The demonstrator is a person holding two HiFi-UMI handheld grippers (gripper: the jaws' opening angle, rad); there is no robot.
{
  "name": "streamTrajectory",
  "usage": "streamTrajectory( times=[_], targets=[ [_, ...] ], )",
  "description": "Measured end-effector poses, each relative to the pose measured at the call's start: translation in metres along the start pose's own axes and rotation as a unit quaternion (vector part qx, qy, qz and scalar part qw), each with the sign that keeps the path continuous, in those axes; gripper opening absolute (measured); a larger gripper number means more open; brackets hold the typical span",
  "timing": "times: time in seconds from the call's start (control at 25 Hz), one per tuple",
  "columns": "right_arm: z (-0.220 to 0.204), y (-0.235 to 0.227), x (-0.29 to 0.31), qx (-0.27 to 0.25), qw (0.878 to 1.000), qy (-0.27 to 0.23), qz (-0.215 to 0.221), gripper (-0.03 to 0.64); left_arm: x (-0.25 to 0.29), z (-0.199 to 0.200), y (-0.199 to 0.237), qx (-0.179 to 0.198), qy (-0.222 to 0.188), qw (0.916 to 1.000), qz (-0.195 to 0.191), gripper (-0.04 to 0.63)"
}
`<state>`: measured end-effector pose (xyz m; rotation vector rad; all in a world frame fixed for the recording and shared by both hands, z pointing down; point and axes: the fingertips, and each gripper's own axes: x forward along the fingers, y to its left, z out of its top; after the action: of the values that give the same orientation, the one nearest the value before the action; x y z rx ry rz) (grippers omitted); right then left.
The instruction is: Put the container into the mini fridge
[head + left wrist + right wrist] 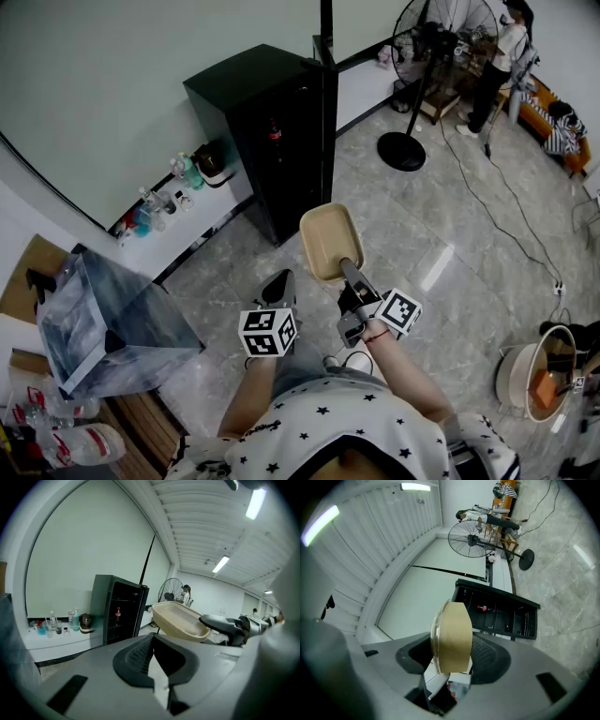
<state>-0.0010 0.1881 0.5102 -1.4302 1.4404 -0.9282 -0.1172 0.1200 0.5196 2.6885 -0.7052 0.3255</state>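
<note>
We hold the shallow beige plastic container (328, 239) by its near rim in our right gripper (350, 273), whose jaws are clamped on it. The tub sticks out forward beyond the jaws, above the floor. Our left gripper (281, 284) hangs just left of it, jaws closed together on nothing. The tall black mini fridge (267, 122) stands ahead of both grippers, well apart from the container, with a red-labelled bottle (275, 132) showing inside.
</note>
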Motion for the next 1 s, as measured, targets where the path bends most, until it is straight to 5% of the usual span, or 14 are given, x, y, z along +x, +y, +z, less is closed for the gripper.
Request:
streamTrajectory(
  times=[0.56,1.0],
  targets=[
    [-0.067,0.047,-0.034,0.002,1.000,-0.007,0.017,0.209,-0.084,-0.003,0.011,0.002,-0.020,0.9998,-0.003,0.012],
    [-0.067,0.054,-0.029,0.003,0.999,-0.004,0.031,0.209,-0.089,0.002,0.011,-0.002,-0.032,0.9995,-0.003,0.012]
  ],
)
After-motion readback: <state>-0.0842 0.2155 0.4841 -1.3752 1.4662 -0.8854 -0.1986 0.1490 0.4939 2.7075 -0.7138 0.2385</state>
